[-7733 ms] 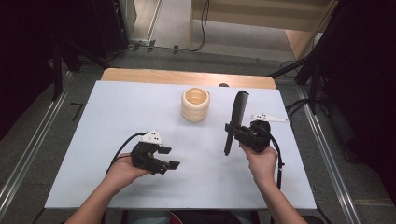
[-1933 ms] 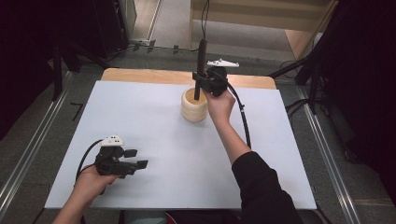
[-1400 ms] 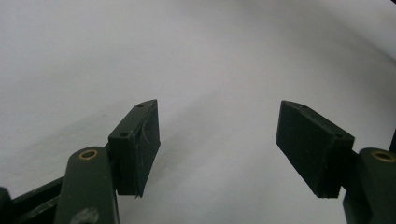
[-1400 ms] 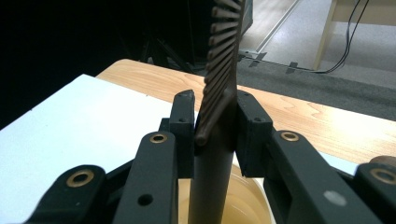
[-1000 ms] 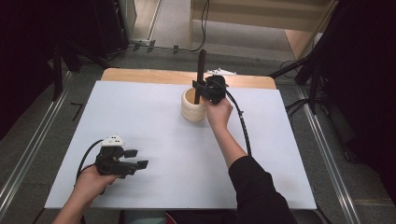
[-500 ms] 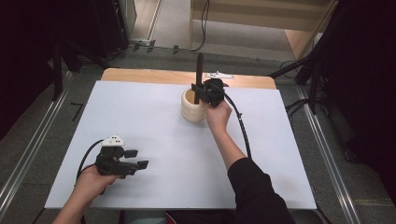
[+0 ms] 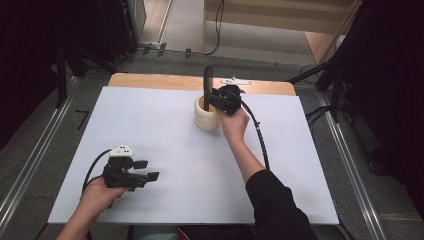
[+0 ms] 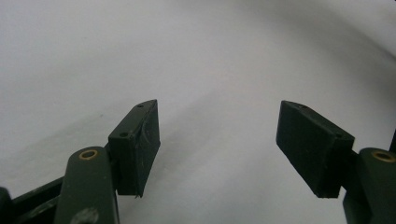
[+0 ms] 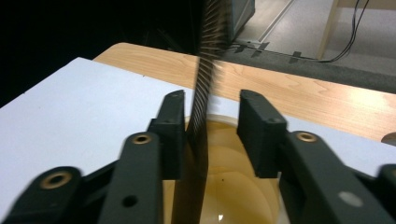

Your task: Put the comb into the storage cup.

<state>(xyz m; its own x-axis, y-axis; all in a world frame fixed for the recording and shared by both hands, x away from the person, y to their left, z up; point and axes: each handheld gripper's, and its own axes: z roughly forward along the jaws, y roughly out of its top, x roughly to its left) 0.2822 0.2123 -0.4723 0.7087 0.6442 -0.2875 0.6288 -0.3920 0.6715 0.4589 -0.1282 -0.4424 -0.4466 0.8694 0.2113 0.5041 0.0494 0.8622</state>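
Nearest the person, the left gripper [image 7: 150, 176] is idling low over the white table [image 7: 150, 125], jaws wide apart and gripping nothing. Farther out, the right gripper [image 9: 208, 133] is hovering at the wooden cup [image 7: 207, 113], and its jaws have just been opening. The black comb [image 9: 201, 107] is standing upright between them with its lower end inside the cup, leaning against one pad while a gap is showing at the other. In my judgement the release step is underway. The next move calls for widening fully, then backing off without catching the comb.
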